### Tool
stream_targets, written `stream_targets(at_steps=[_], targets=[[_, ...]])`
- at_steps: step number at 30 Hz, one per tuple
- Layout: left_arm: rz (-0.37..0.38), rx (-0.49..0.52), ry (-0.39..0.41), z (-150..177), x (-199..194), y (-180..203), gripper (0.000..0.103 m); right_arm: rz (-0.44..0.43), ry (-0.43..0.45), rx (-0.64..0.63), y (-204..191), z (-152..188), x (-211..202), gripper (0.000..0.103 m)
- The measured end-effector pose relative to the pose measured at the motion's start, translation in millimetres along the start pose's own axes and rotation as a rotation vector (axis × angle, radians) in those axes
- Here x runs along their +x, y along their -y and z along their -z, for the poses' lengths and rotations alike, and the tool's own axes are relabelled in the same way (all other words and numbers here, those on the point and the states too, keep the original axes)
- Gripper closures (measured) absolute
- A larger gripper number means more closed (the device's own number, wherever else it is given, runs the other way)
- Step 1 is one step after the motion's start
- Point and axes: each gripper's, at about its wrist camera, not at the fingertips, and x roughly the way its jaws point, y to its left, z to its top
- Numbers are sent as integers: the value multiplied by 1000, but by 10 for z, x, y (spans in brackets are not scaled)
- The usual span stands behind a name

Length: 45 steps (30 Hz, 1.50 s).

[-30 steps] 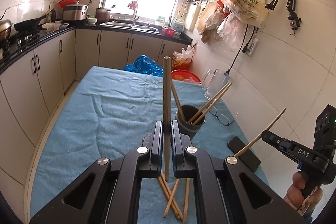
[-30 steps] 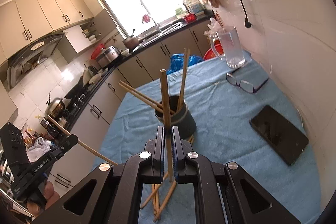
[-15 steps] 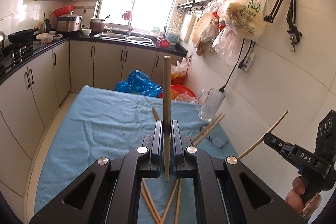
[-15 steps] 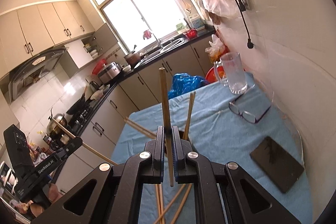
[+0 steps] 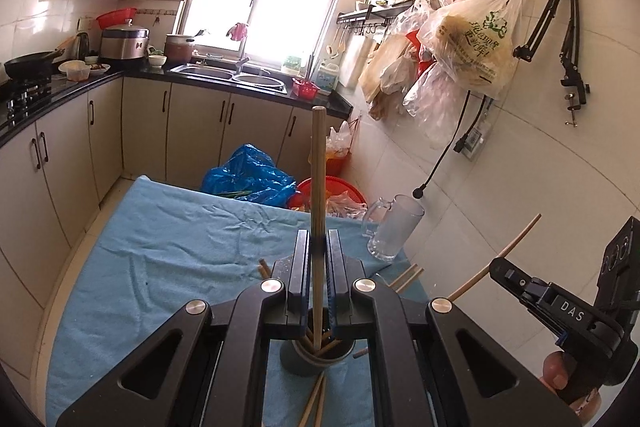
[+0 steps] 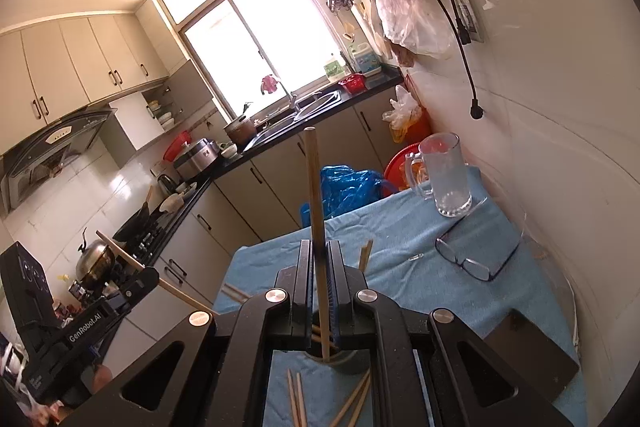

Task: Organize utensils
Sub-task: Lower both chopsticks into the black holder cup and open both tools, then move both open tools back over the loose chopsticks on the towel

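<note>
Above the near edge of the tabletop [image 5: 168, 247], I hold both tongs closed, each on one chopstick. The left tongs [image 5: 319, 259] grip a chopstick [image 5: 318, 187] standing almost upright, its lower tip just over the dark holder [image 5: 312, 361]. The right tongs [image 6: 319, 261] hold their chopstick [image 6: 314, 195] the same way, also over the holder. Neither hand looks clearly nearer. More chopsticks lie loose [image 6: 296, 401] beside the holder.

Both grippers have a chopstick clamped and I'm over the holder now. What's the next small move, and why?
Probably lower the left gripper a little and open it. Its chopstick stands upright with its lower end right over the mouth of the dark holder, where other chopsticks already stand. The right gripper looks lined up the same way, so it can follow. Loose chopsticks remain on the blue cloth.
</note>
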Motion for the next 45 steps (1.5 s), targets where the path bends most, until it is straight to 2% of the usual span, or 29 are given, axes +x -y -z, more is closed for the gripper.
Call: stream_targets(at_steps=[4,15,22,23,26,28,30,31,36,38,41,45], targets=[[8,-8,-26,42,196,-34,96,24,-3,-6,9,-22,176,96],[-3,-13,-129,356,637,-167,96,55,-157,-7,158,302,782,96],[1,-2,-132,421,653,-181,96,51,-202,0,194,431,915,95],[7,-3,-130,418,627,-180,94,48,-198,-2,197,427,895,95],[15,4,-102,413,483,-171,78,40,-182,-14,179,408,773,94],[13,11,-76,422,366,-166,69,28,-163,-22,176,402,652,85],[6,27,-48,469,215,-168,60,27,-126,-37,184,433,486,68],[4,34,-32,506,143,-181,59,36,-104,-51,188,472,402,59],[-47,47,11,921,-153,-378,44,82,-19,-105,235,827,167,31],[-90,62,-18,1162,-182,-495,41,107,-29,-127,272,1058,174,31],[-132,34,-72,1462,-175,-695,38,109,-93,-164,335,1383,260,31],[-199,-20,-141,1822,-74,-1011,34,117,-123,-129,462,1703,352,31]])
